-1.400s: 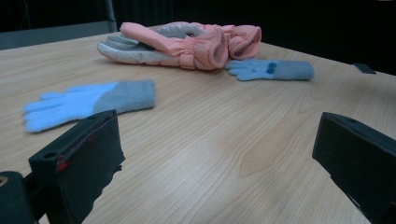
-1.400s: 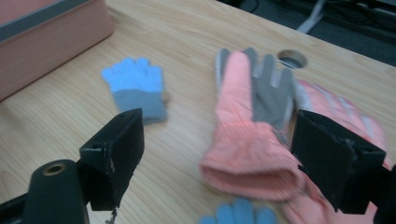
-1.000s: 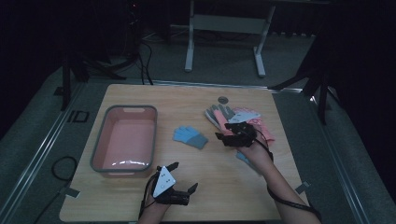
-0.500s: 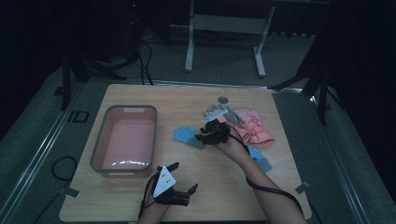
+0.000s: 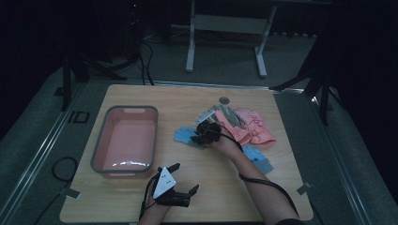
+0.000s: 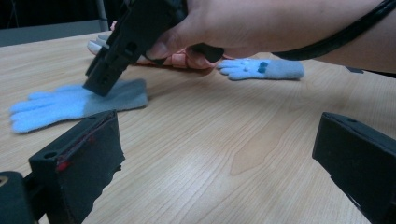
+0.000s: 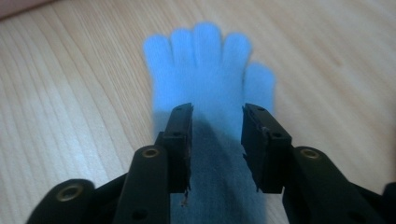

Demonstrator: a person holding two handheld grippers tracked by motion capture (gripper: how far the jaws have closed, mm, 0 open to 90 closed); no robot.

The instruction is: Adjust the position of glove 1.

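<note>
Blue glove (image 7: 205, 93) flat, betw. right tongs (image 7: 216, 140) tips

Black two-jawed tongs (image 5: 205, 132), black cable trailing, a grey three-cornered plate on the other.

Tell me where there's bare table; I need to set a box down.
Bare wood lies between the pink tub and the blue glove, and along the far edge. The right side is crowded: pink gloves, another blue glove.
</note>
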